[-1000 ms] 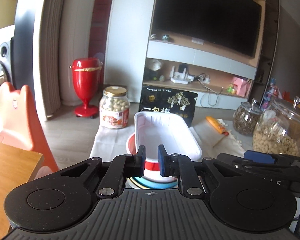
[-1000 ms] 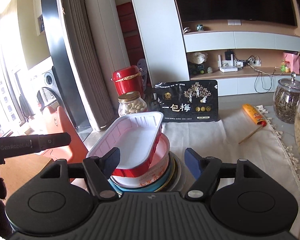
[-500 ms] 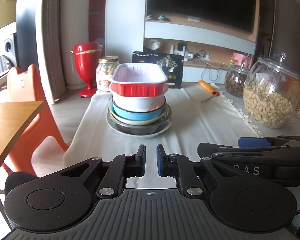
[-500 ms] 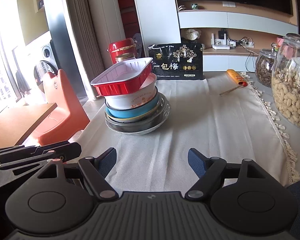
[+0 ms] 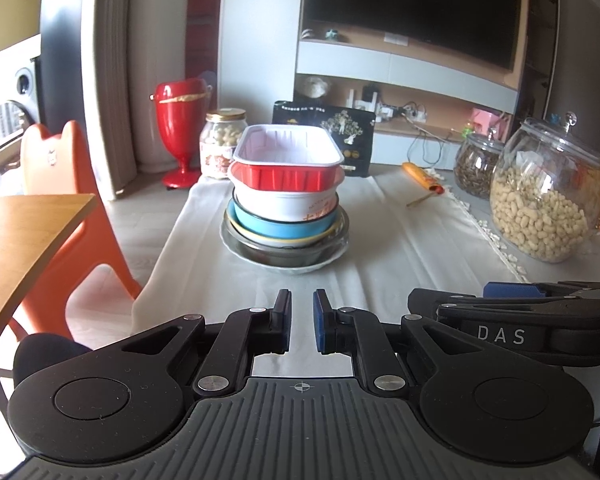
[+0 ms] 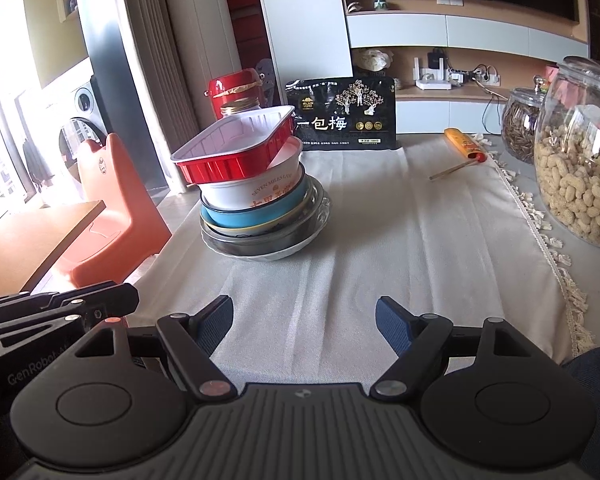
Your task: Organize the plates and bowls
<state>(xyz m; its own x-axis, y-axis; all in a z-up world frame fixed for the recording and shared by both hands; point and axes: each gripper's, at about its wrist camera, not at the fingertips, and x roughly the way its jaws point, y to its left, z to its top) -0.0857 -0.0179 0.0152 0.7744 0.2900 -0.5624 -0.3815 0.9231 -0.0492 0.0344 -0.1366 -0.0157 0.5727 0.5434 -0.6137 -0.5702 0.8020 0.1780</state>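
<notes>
Stacking looks finished, as far as I can judge from where I stand: every plate and bowl in sight sits in one pile on the pale cloth point(image 5: 380, 240), and neither tool holds anything.

Over on the left, the left gripper point(image 5: 302, 322) rests low above the cloth well short of the pile, its blue-padded jaws nearly together with only a narrow slit between them and nothing in it. Ahead of it rises the stack point(image 5: 286, 216). At the bottom lies a wide shallow glass dish point(image 6: 312, 220) with a dark metal bowl nested inside, then a glossy blue bowl point(image 5: 276, 226), then a smooth white bowl point(image 6: 256, 190) with red lettering, and on top a red foil tray point(image 6: 236, 148), rectangular, ribbed along its walls, white within. From the right-hand camera that tray sits tilted and overhangs toward the table edge.

Further right, the right gripper point(image 6: 304, 320) hovers with jaws spread wide and empty.

If anything remains, I'd guess it is squaring the tray level; thin foil would dent under a hard pinch, so a light touch on its rim would suit.
</notes>
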